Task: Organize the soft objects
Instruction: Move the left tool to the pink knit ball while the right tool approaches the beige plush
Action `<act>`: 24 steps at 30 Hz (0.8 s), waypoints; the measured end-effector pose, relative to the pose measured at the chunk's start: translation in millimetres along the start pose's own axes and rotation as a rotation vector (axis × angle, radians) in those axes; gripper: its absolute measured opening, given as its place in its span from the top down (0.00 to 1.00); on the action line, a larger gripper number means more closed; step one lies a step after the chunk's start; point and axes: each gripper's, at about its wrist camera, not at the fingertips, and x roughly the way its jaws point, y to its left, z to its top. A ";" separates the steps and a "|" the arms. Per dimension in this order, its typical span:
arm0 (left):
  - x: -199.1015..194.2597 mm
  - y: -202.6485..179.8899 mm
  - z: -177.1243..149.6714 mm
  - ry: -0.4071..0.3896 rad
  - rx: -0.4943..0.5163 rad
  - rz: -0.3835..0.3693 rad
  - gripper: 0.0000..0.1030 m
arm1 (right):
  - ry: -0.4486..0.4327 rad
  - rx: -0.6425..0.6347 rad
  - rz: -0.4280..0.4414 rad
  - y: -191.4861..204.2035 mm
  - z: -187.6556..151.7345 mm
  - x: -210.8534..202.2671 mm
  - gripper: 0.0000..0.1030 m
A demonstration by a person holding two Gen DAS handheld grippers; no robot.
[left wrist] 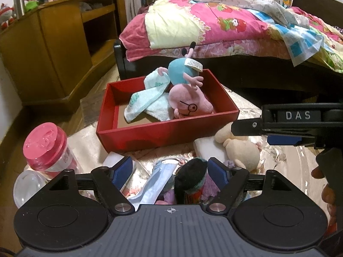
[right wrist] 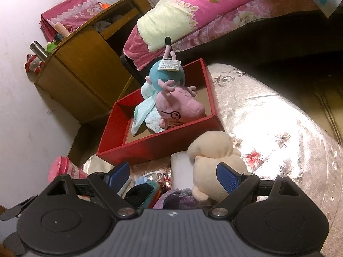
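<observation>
A red box (left wrist: 163,130) holds a pink pig plush (left wrist: 188,98) lying upside down and a pale blue cloth (left wrist: 148,100). In front of the box my left gripper (left wrist: 170,170) is open. A black sock with coloured stripes (left wrist: 190,177) lies between its fingers, and the pads stand clear of it. A cream plush (left wrist: 242,147) lies to the right. My right gripper (right wrist: 172,176) is open over the pile, with its right pad in front of the cream plush (right wrist: 212,156) and its left pad apart from it. From the left wrist view, the right gripper (left wrist: 253,128) comes in from the right, above the cream plush.
A pink-lidded jar (left wrist: 45,147) and a clear dome (left wrist: 27,184) stand at the left. A white block (left wrist: 208,147), a pale blue mask (left wrist: 158,177) and a purple knit piece (right wrist: 178,199) lie in the pile. A wooden cabinet (left wrist: 64,42) and a bed (left wrist: 214,25) stand behind.
</observation>
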 end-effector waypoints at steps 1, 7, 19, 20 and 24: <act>0.5 -0.3 -0.6 0.002 0.003 -0.001 0.26 | 0.001 0.001 0.000 -0.5 -0.1 0.0 0.40; 2.7 -3.3 -3.2 0.012 0.019 0.001 0.26 | 0.005 0.006 -0.006 -1.8 -0.2 0.7 0.40; 9.1 -6.3 -7.9 0.036 0.033 0.004 0.25 | 0.017 0.000 -0.021 -3.5 -1.8 3.5 0.40; 9.6 -6.4 -8.5 0.039 0.034 0.003 0.25 | 0.018 0.001 -0.022 -4.2 -2.0 3.6 0.40; 12.3 -8.2 -10.5 0.050 0.041 0.001 0.25 | 0.020 0.004 -0.027 -5.9 -1.9 3.7 0.40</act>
